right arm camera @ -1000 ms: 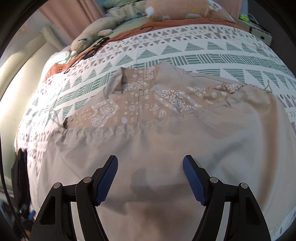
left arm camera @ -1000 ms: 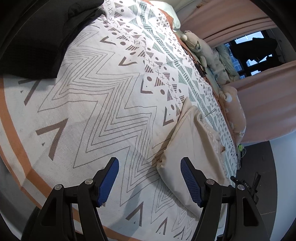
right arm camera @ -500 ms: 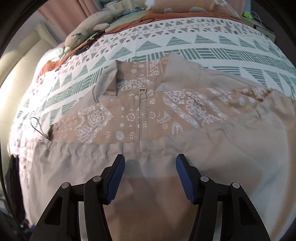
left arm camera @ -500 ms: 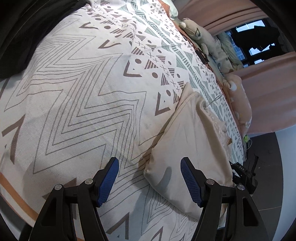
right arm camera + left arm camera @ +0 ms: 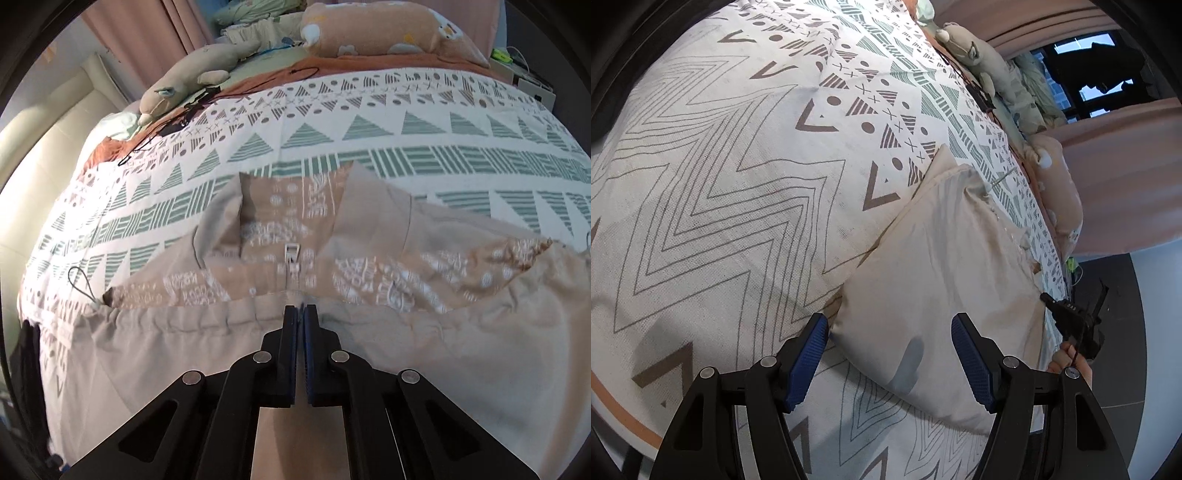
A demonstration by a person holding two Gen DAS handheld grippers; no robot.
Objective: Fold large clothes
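A beige jacket (image 5: 461, 354) with a patterned brown lining (image 5: 284, 221) and a zipper (image 5: 293, 258) lies partly folded on the patterned bedspread (image 5: 369, 140). My right gripper (image 5: 300, 310) is shut, its tips at the gathered hem's edge just below the zipper; whether cloth is pinched I cannot tell. In the left wrist view the jacket (image 5: 934, 266) lies as a beige folded slab. My left gripper (image 5: 888, 332) is open, its blue pads on either side of the jacket's near corner, just above it.
Plush toys (image 5: 192, 81) and an orange pillow (image 5: 388, 29) lie at the bed's far edge with black cables (image 5: 177, 118). A pink curtain (image 5: 1123, 177) and dark floor (image 5: 1137, 332) lie beyond the bed. The other hand-held device (image 5: 1075, 317) shows at the jacket's far side.
My right gripper moved forward to the hem below the zipper and closed. My left gripper moved closer to the jacket's corner, staying open.
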